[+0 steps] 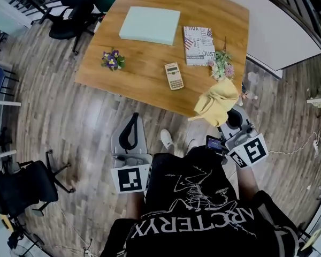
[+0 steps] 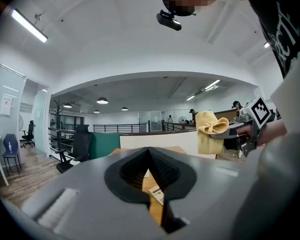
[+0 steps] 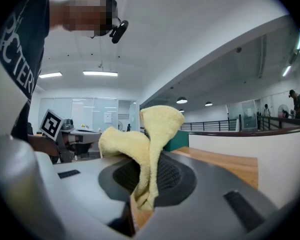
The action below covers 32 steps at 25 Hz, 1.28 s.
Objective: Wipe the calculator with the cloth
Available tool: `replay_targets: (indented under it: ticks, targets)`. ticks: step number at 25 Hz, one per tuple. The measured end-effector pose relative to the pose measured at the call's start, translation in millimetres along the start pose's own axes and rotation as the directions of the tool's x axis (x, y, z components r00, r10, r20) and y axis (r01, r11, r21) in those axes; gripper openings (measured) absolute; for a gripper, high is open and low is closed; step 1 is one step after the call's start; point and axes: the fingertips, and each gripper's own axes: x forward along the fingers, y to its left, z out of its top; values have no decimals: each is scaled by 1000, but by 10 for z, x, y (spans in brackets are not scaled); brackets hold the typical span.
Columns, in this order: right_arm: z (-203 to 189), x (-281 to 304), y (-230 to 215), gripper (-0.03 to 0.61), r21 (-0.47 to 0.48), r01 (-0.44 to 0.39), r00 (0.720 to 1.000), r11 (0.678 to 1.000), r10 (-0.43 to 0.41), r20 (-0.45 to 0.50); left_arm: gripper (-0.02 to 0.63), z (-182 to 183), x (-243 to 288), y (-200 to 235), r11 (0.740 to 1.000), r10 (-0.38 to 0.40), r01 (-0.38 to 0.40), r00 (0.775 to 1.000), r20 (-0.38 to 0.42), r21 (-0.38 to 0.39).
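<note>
At the near edge of the wooden counter, a soft yellow terry cloth is pinched by the right claw. Its jaws are closed on a bunched fold, and the rest hangs limp. The left claw is held off the counter, its ribbed jaws pressed together at the tips with nothing gripped. The flat beige calculator is seen lying on the counter, apart from the cloth. Its keys cannot be made out.

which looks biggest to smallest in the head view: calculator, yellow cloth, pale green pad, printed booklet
1. pale green pad
2. printed booklet and yellow cloth: these look alike, and the cloth is held up nearer the camera, so unranked
3. calculator
</note>
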Motion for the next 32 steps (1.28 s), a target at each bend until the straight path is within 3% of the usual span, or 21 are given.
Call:
replay_targets:
  ticks: [5, 11, 16, 18, 21, 24, 26, 28, 32]
  targets:
    - [37, 202, -141, 56, -1, 10, 1000, 1000, -10, 5, 11, -30, 163, 37, 999, -11, 9, 999, -53, -30]
    - [61, 518, -413, 57, -58, -23, 999, 998, 21, -28, 9, 35, 390, -23, 1000, 4, -5, 998, -55, -19]
    - [-300, 995, -671, 56, -234, -123, 973, 965, 72, -218, 11, 27, 441, -151, 999, 28, -29, 996, -82, -15]
    - [-664, 1307, -767, 57, -339, -221, 929, 914, 92, -357, 11, 11, 408, -150, 998, 57, -59, 993, -104, -12]
    - [-1389, 1793, -851, 57, -464, -400, 824, 791, 88, -560, 11, 28, 296, -86, 993, 121, -120, 986, -118, 18]
    - [-2162, 2224, -856, 57, -509, -556, 713, 657, 62, -699, 11, 59, 121, -6, 980, 193, -187, 975, -106, 67]
    - [-2568, 2478, -865, 57, -511, -628, 652, 586, 38, -757, 11, 40, 18, 21, 972, 234, -227, 965, -119, 64]
    - [-2845, 2699, -888, 57, -495, -664, 609, 561, 20, -793, 11, -26, -77, 43, 963, 268, -262, 952, -149, 61]
    - [-3188, 2925, -989, 57, -457, -651, 561, 606, -21, -828, 11, -31, -137, 19, 956, 294, -286, 941, -167, 72]
